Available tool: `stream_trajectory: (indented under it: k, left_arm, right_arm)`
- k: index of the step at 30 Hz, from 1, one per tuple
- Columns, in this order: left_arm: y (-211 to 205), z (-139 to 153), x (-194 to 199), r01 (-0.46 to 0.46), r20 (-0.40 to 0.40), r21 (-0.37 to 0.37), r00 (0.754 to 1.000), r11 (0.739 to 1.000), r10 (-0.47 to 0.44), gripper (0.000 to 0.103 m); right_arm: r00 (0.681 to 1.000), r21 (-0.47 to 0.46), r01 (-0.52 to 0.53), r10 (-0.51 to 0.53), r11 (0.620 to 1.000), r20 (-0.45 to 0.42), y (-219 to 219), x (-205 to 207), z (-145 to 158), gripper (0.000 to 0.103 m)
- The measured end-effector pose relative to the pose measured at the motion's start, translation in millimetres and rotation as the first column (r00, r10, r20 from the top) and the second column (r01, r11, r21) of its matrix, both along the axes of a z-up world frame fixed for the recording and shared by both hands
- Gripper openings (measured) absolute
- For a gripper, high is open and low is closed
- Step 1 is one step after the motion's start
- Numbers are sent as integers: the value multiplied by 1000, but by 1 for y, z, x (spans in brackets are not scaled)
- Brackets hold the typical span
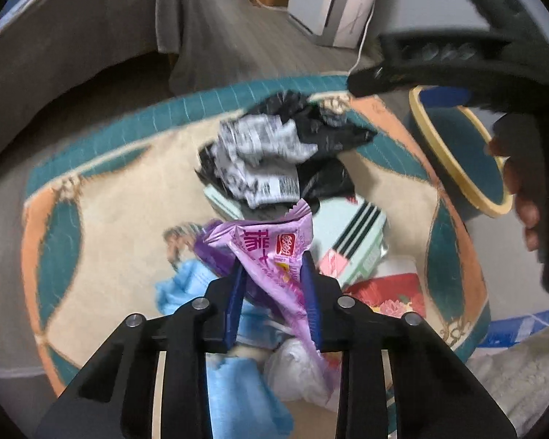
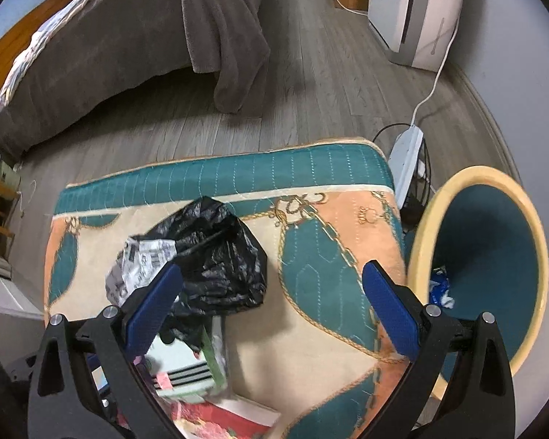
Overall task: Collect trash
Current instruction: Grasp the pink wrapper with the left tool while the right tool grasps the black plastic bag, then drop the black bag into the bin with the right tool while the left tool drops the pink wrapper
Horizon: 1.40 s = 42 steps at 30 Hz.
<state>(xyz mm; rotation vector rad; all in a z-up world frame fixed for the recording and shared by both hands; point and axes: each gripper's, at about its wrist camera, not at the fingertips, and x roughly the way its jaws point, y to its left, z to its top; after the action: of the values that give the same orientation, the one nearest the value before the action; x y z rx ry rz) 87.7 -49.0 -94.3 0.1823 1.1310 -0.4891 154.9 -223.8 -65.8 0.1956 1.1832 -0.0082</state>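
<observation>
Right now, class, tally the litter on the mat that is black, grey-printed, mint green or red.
Black: 1, the black bag
Grey-printed: 1, the grey printed wrapper
Mint green: 1, the striped box
Red: 1, the red packet
Total: 4

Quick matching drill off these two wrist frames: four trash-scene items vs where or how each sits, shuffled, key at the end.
Things:
1. pink snack wrapper
2. black plastic bag
3. waste bin
4. right gripper

Places or states:
A. stands on the floor beside the rug's edge, a few scraps inside
B. pinched between the left gripper's blue pads
C. jaws wide apart, nothing between them
D. lies crumpled on the rug, next to a printed shipping pouch

Pairs: 1-B, 2-D, 3-A, 4-C
</observation>
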Motion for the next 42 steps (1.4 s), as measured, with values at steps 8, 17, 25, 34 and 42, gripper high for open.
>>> stream_trajectory:
  k: [8,17,25,34,42]
  left_arm:
    - [20,41,22,-35,155,38,987,999,29,27]
    - [29,46,44,-59,139,-1,989,998,59,27]
    - [21,55,41,-54,153,-10,987,998,55,27]
    - [21,80,26,-73,208,-38,975,997,79,27]
    - [6,107,9,-72,269,-58,959,996,86,27]
  right_arm:
    - [999,64,4,-2,998,-35,12,16,-17,97]
    - [986,178,37,-7,983,-165,9,22,-56,91]
    - [987,198,-53,81,979,-138,10,12,-42,8]
    - [995,247,-90,74,965,72,-1,-10,32,1]
    - [979,209,-80,37,975,202,-31,-46,86,1]
